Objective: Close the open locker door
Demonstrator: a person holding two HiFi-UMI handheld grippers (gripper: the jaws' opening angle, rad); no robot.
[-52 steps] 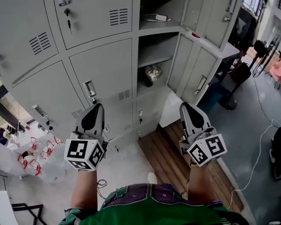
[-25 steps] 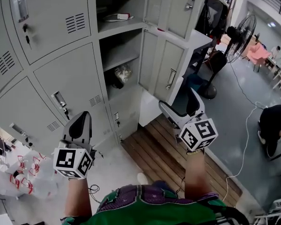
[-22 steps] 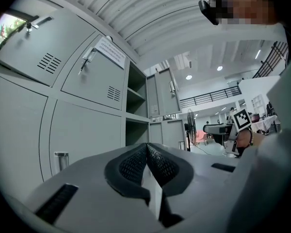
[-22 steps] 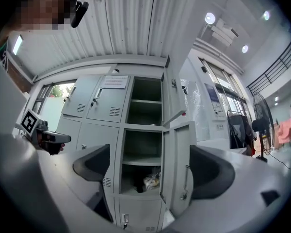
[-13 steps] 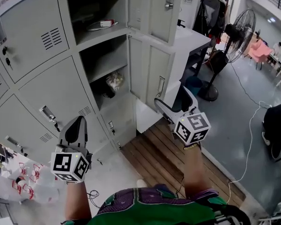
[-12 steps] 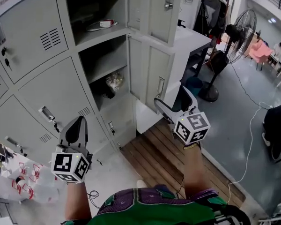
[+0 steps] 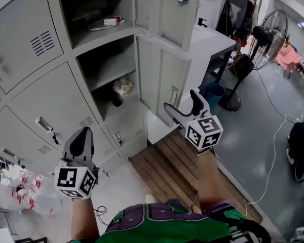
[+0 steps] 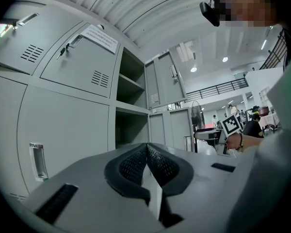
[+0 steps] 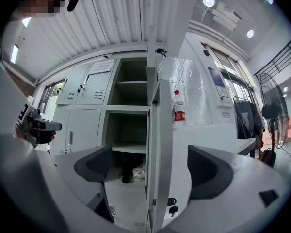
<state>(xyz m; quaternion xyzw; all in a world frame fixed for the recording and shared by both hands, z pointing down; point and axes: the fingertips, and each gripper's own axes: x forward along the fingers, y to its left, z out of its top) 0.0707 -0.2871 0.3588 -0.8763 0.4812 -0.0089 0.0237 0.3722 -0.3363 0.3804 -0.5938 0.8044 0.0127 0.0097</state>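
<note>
Both grippers have been brought closer to the lockers since the earlier frame. The right gripper is now held just before the open locker door. Its fingers have just been closing a little but are kept wide apart. The door's free edge is seen between them, with both pads clear of it and nothing gripped.

The left gripper is held well to the left of that door, facing closed lockers, its fingers pressed together on nothing.

Keys hang from the door just below the right fingers. Beyond them, a crumpled bag lies in the open compartment, and the dark thing beside it cannot be made out. An upper door is cut off by the top edge of the head view.
</note>
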